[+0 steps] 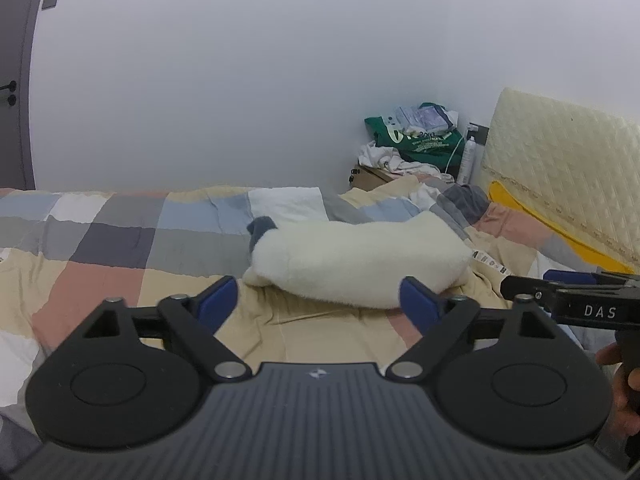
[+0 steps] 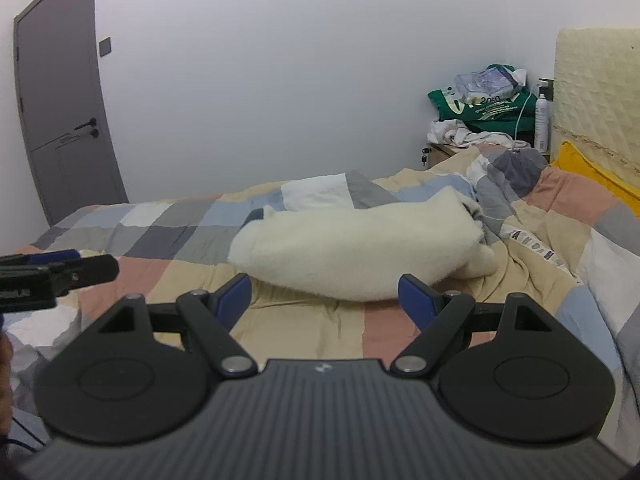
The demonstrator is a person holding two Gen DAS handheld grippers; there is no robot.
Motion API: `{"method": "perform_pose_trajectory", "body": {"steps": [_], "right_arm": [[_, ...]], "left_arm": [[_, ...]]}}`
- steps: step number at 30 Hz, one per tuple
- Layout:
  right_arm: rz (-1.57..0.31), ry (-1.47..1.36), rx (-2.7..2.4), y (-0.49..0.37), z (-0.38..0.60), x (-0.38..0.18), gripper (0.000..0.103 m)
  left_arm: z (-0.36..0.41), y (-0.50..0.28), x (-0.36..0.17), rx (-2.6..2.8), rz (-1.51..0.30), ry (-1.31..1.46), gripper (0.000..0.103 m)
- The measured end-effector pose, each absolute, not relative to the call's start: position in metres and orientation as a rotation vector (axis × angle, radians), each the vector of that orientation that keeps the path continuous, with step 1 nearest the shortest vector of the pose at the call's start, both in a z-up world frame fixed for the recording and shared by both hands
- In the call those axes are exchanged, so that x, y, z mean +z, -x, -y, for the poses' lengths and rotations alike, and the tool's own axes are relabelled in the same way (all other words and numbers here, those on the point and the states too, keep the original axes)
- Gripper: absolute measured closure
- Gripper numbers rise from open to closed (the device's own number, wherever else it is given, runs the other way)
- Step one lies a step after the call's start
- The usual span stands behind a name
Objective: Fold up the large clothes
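Observation:
A white fleecy garment (image 1: pixel 360 262) lies folded in a thick bundle on the bed, with a dark grey part (image 1: pixel 260 230) showing at its left end. It also shows in the right wrist view (image 2: pixel 356 254). My left gripper (image 1: pixel 320 300) is open and empty, just in front of the bundle. My right gripper (image 2: pixel 324 296) is open and empty, also just short of the bundle. Each gripper shows at the edge of the other's view: the right one (image 1: pixel 560 284), the left one (image 2: pixel 60 266).
The bed has a checked quilt (image 1: pixel 120 240) in grey, blue, beige and pink. A padded cream headboard (image 2: pixel 596 92) and a yellow pillow (image 2: pixel 592 176) are at the right. A bedside table holds a green bag (image 2: pixel 492 108), crumpled cloth and a spray can (image 2: pixel 541 124). A grey door (image 2: pixel 60 120) stands at the left.

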State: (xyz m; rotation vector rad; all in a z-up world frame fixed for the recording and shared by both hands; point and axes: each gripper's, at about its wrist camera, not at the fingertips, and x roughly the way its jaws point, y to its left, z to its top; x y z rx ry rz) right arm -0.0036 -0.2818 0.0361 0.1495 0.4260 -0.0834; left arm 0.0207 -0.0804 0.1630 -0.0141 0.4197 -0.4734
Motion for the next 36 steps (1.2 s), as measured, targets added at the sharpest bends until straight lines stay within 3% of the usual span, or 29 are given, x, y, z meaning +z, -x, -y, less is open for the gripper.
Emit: {"method": "perform_pose_trajectory", "body": {"steps": [3,5,36], "right_arm": [[-0.421,-0.157,-0.096,0.006,0.282,0.036,0.02],[-0.42,-0.153,-0.1,0.006,0.281,0.036,0.01],[-0.432,-0.171,-0.113,0.022,0.275,0.041,0.009]], "left_arm": [[0.078,-0.019,0.165,-0.472,-0.413,0.012,0.004],[0.077,-0.02,0.165,-0.469,-0.419,0.016,0.004],[0.081,-0.008,0.173,-0.427,-0.415,-0.055,0.0]]}}
